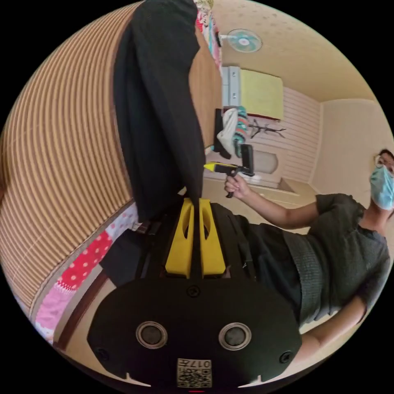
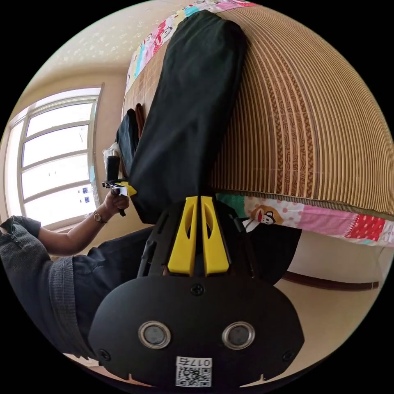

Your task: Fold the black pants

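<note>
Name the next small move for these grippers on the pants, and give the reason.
Probably carry the gripped end up over the pants toward the far end, folding them in half. Both the left gripper and right gripper look shut on the near edge, and the pants lie as a long narrow strip along the striped mat, so lengthwise folding seems done.

Matt black cloth pants point(image 2: 184, 106)

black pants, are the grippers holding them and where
Both hold the black pants: the left gripper and the right gripper are each shut on the near end's edge, at opposite corners.
</note>
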The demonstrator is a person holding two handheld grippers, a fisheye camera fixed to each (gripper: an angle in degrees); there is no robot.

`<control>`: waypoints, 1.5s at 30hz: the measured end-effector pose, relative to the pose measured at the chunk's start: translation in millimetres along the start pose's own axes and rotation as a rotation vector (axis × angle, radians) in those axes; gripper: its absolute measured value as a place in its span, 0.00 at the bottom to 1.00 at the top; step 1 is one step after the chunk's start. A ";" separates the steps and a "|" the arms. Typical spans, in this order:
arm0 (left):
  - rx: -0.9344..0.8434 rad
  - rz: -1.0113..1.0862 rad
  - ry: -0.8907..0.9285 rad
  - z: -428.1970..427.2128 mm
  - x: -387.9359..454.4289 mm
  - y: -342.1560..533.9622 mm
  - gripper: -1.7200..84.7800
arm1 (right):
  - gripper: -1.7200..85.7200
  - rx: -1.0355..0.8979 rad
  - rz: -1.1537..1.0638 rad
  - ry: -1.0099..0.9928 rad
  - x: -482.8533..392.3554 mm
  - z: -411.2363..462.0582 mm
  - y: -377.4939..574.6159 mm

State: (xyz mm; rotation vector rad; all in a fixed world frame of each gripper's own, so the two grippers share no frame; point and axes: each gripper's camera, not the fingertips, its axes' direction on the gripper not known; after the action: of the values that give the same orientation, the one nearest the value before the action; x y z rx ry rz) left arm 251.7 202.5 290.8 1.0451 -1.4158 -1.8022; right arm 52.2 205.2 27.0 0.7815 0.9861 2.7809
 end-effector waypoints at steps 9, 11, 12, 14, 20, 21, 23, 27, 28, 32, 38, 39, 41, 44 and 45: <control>0.031 -0.331 -0.265 34.0 -36.3 12.2 0.03 | 0.04 -0.096 0.166 0.097 30.4 31.1 17.1; 0.030 -0.323 -0.276 35.9 -28.9 15.1 0.05 | 0.05 -0.034 0.156 0.025 25.6 18.2 18.9; 0.024 -0.311 -0.315 35.7 -20.6 16.3 0.07 | 0.06 -0.020 0.155 0.012 25.4 15.1 18.0; 0.053 -0.273 -0.364 29.1 -3.5 18.4 0.09 | 0.09 0.019 0.151 -0.042 29.5 5.0 8.5; 0.321 -0.252 -0.230 -16.7 14.0 12.0 0.10 | 0.10 0.065 0.108 -0.056 34.2 -3.2 -28.3; 0.300 -0.235 -0.269 -15.4 17.7 -0.3 0.10 | 0.10 0.059 0.105 -0.055 34.0 -1.7 -32.3; 0.251 -0.207 -0.306 -7.1 22.1 -20.7 0.11 | 0.10 0.045 0.090 -0.019 30.8 1.7 -45.4; 0.155 -0.184 -0.375 23.6 30.1 -49.5 0.11 | 0.09 0.081 0.118 0.017 31.3 -2.5 -50.0; 0.155 -0.186 -0.405 29.2 33.8 -50.9 0.10 | 0.09 0.094 0.124 0.015 33.1 -3.8 -48.2; 0.199 -0.255 -0.398 36.7 31.1 -42.3 0.09 | 0.09 0.092 0.149 0.036 38.8 -2.9 -35.9; 0.176 -0.284 -0.420 70.0 34.8 -25.4 0.10 | 0.09 0.070 0.171 -0.015 47.7 6.3 -16.5; 0.156 -0.270 -0.409 80.4 37.1 -25.5 0.09 | 0.09 0.069 0.174 -0.031 48.9 7.5 -15.4; 0.144 -0.271 -0.427 93.3 42.4 -25.2 0.08 | 0.06 0.047 0.180 -0.030 50.8 12.7 -13.1; 0.119 -0.257 -0.446 101.5 51.6 -25.7 0.04 | 0.05 0.026 0.146 -0.008 45.7 6.6 -9.0; 0.101 -0.225 -0.410 98.7 57.8 -27.0 0.03 | 0.04 0.034 0.130 -0.027 42.9 1.7 -7.2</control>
State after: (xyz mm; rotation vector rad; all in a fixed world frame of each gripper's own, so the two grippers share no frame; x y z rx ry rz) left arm 137.5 208.5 263.8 0.9502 -1.6978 -2.2237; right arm 15.3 222.4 42.5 0.9174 1.0148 2.8601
